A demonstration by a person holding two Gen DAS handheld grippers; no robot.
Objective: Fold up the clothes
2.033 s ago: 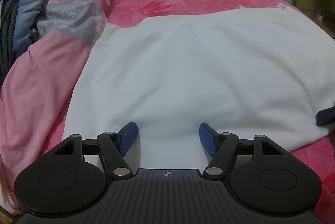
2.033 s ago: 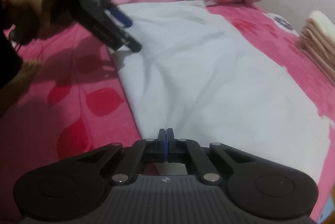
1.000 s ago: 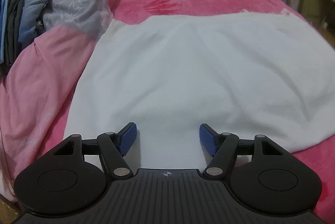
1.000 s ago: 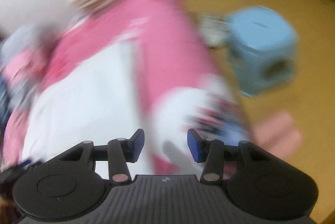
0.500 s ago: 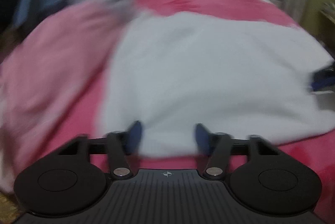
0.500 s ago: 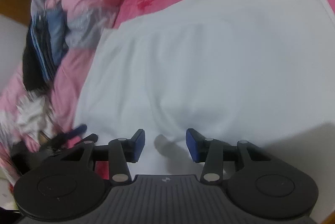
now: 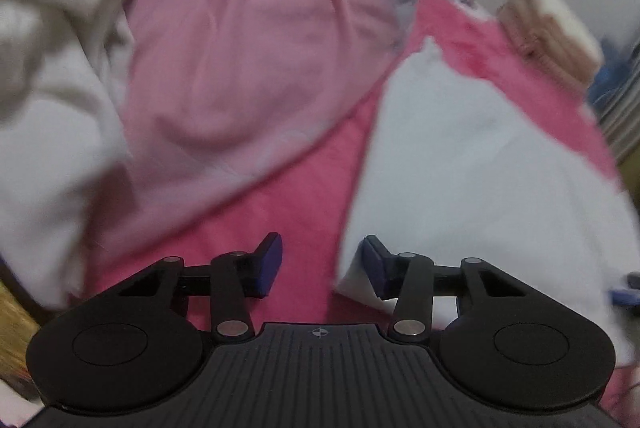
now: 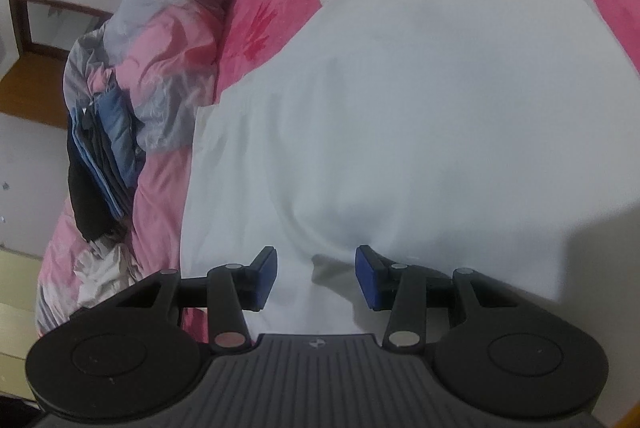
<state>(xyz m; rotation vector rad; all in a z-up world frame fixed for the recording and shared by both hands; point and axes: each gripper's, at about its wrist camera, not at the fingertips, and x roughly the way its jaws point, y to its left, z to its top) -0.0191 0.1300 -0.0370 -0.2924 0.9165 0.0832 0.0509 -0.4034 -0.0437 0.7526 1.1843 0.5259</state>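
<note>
**Soft white cloth, both grippers empty above it**

On the left of the bed lies a heap of bedding, a pink quilt [image 7: 248, 75] with dark clothes [image 8: 100, 155] piled on it; beside it, spread flat over the pink sheet [image 7: 304, 195], is the white cloth [image 8: 400, 107], which fills most of the right wrist view; a folded stack [image 7: 548, 23] sits at the far end of the bed.

The left gripper [image 7: 320, 260] stands partly open and holds nothing; its right finger is just over the cloth's near corner, the gap between the fingers over bare sheet; the view is blurred. The right gripper [image 8: 316, 274] is likewise partly open and empty, above a slight pucker in the cloth.

The cloth looks light, limp and thick enough to pinch; it should drape, not hold shape; likely it will drag on the fuzzy sheet rather than slide. Best hold is judged to be the near edge: the corner under the left gripper, and the matching edge for the right.
</note>
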